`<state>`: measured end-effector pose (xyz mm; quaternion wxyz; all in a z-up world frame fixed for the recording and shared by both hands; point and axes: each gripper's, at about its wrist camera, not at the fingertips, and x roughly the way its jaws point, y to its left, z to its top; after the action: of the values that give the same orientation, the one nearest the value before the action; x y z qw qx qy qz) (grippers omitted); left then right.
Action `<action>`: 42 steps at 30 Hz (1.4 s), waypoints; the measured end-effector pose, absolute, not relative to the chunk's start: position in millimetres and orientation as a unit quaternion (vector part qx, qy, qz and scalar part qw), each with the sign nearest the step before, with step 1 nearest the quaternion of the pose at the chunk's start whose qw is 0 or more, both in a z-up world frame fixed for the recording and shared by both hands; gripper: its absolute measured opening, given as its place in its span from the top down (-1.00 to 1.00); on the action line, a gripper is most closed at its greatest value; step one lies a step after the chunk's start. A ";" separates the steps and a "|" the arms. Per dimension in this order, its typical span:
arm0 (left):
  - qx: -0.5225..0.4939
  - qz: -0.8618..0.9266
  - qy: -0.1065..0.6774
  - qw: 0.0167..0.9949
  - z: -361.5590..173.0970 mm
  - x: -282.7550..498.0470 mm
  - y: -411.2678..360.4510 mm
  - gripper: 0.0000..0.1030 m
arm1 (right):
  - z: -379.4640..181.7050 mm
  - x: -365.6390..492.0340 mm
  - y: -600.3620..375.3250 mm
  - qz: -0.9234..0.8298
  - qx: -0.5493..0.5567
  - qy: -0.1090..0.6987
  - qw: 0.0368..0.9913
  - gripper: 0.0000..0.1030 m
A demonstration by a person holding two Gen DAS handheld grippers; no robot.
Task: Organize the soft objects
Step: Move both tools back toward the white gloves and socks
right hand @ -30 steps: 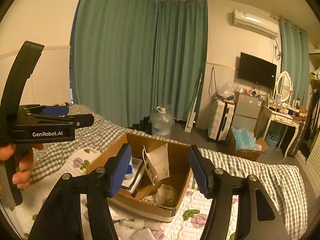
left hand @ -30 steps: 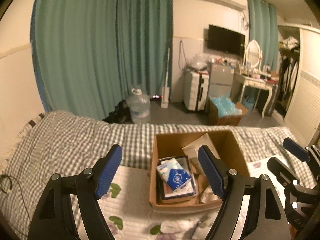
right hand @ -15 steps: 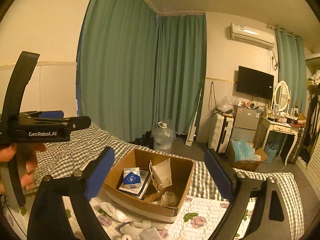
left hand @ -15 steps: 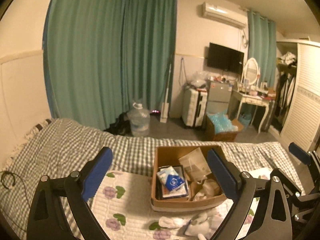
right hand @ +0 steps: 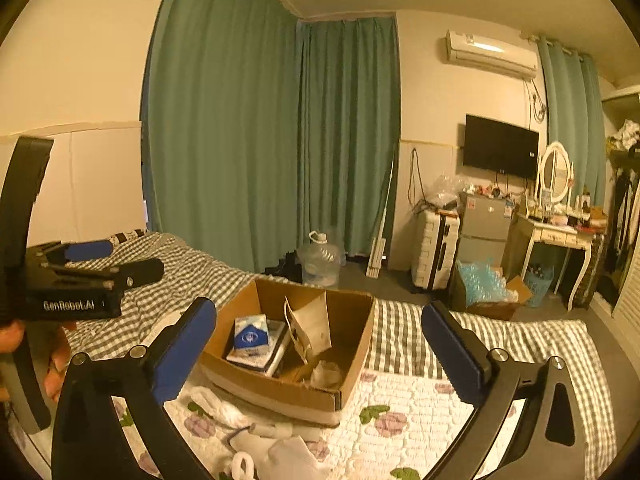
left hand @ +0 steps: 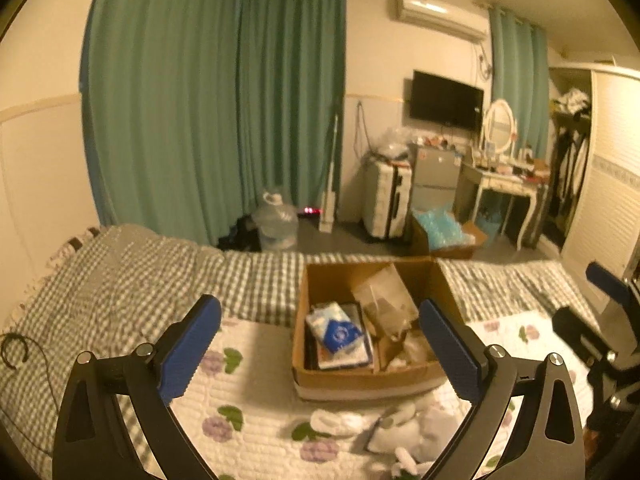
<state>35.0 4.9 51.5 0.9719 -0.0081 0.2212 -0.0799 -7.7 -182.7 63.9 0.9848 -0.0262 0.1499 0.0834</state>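
**Both grippers opening, empty, over the bed with the box ahead**

Nearest each camera, the black two-finger left gripper with blue pads is opening wide, nothing between its jaws. The matching right gripper is likewise opening, its jaws nearly at full spread and bare. In the right wrist view the left gripper shows again at the left edge, with the fingers of a person's hand wrapped around its handle; in the left wrist view the right gripper shows at the right edge.

Just below the jaws, a loose heap of white soft items, socks or small cloths as far as the blur allows, lies on a white quilted cover with purple flowers and green leaves. The heap lies just in front of the near wall of an open brown cardboard box, which stands on the same cover. Inside the box lie a blue-and-white soft packet on top of a flat dark book-like stack at the left, a tilted brown paper bag in the middle and pale crumpled material at the right.

Beyond the box, a grey-and-white checked blanket covers the bed. Farther off stand a clear water jug on the floor, green curtains, a white suitcase and a wall-mounted black television.
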 end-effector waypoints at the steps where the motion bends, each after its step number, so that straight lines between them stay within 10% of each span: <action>1: -0.005 -0.082 0.230 0.970 45.7 36.5 1.8 -0.97 | 60.5 -7.3 -185.1 0.083 -0.024 0.154 0.984 -1.00; 35: 0.109 -0.153 0.446 0.875 -146.0 10.1 -85.1 -0.95 | -72.2 15.9 -209.6 0.131 -0.025 0.300 0.945 -1.00; 42: 0.090 -0.182 0.498 0.843 -170.7 19.1 -80.6 0.05 | -99.7 25.3 -204.7 0.135 -0.022 0.330 0.934 -1.00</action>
<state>19.1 -80.6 -170.7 0.8433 0.0901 0.4976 -0.1820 25.3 -204.7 -99.7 0.9341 -0.0225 0.3296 0.1351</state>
